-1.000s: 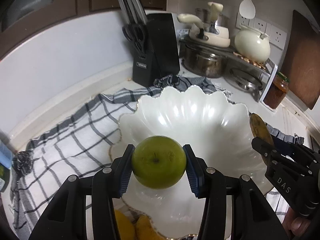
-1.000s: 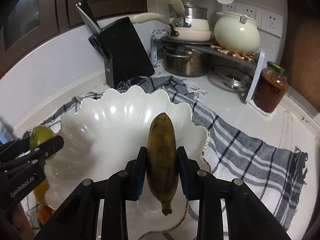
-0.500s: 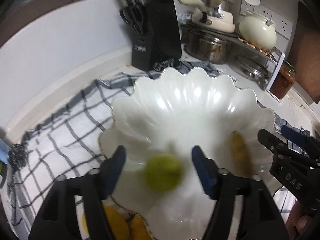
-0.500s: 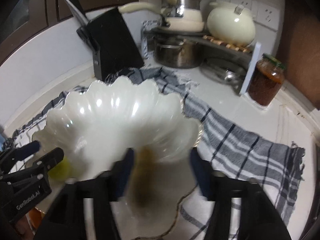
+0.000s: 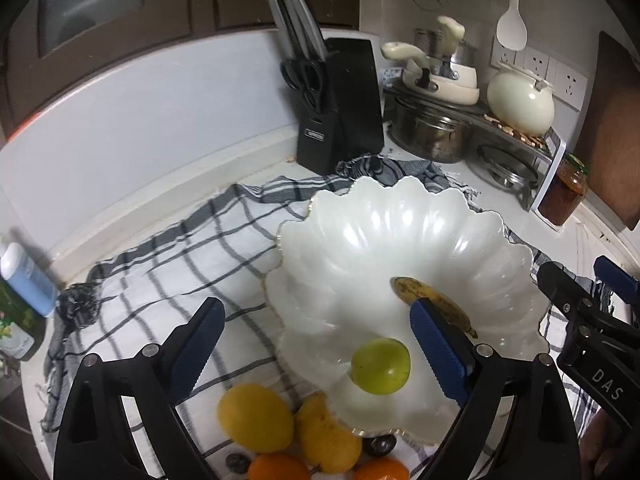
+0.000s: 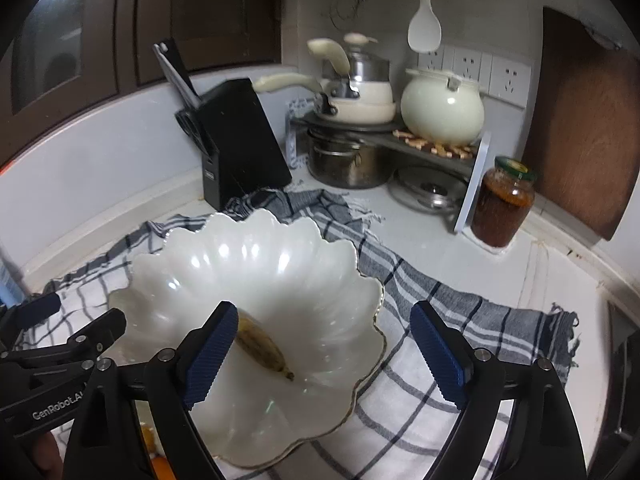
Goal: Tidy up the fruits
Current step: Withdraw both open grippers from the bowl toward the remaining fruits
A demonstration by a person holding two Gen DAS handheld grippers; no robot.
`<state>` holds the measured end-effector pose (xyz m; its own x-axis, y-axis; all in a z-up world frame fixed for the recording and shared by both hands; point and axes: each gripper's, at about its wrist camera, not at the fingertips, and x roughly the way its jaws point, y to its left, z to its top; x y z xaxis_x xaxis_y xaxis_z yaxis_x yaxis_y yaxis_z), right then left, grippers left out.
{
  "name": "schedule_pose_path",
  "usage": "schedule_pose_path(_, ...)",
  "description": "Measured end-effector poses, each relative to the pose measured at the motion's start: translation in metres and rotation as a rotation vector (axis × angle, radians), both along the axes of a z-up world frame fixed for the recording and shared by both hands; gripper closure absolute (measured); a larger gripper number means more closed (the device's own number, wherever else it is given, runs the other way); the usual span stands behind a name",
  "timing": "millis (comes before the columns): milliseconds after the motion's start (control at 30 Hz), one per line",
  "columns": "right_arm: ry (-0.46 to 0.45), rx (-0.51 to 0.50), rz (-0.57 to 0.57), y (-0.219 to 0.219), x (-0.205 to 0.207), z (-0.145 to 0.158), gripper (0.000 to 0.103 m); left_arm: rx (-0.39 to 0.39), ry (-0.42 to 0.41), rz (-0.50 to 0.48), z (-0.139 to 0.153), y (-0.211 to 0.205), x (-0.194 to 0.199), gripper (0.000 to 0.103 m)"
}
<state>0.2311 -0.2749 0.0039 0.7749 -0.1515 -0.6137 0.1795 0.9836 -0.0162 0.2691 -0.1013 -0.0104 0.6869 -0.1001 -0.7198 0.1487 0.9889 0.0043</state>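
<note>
A white scalloped bowl (image 5: 384, 232) sits on a checked cloth (image 5: 168, 264). A green apple (image 5: 381, 366) and a brownish banana (image 5: 428, 298) lie inside it; the banana also shows in the right wrist view (image 6: 264, 346), in the same bowl (image 6: 256, 256). My left gripper (image 5: 320, 348) is open and empty above the bowl's near left rim. My right gripper (image 6: 324, 356) is open and empty over the bowl's near right rim; it also shows at the right edge of the left wrist view (image 5: 580, 292). Two yellow fruits (image 5: 256, 418) and oranges (image 5: 380, 470) lie on the cloth by the bowl.
A black knife block (image 5: 340, 100) stands behind the bowl. A rack with pots and a cream kettle (image 6: 442, 112) is at the back right, with a jar of sauce (image 6: 502, 204) beside it. A blue-capped bottle (image 5: 26, 280) stands at far left.
Both grippers opened. The apple dropped from the left gripper into the bowl, and the banana dropped from the right gripper into the bowl. Both grippers pulled back a little.
</note>
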Motion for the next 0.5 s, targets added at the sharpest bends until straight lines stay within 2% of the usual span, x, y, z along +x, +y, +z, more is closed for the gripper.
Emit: schedule_pose_path(500,-0.06,0.0,0.054,0.03,-0.047,0.024,0.014,0.029,-0.057,0.06,0.028,0.036,-0.057,0.008)
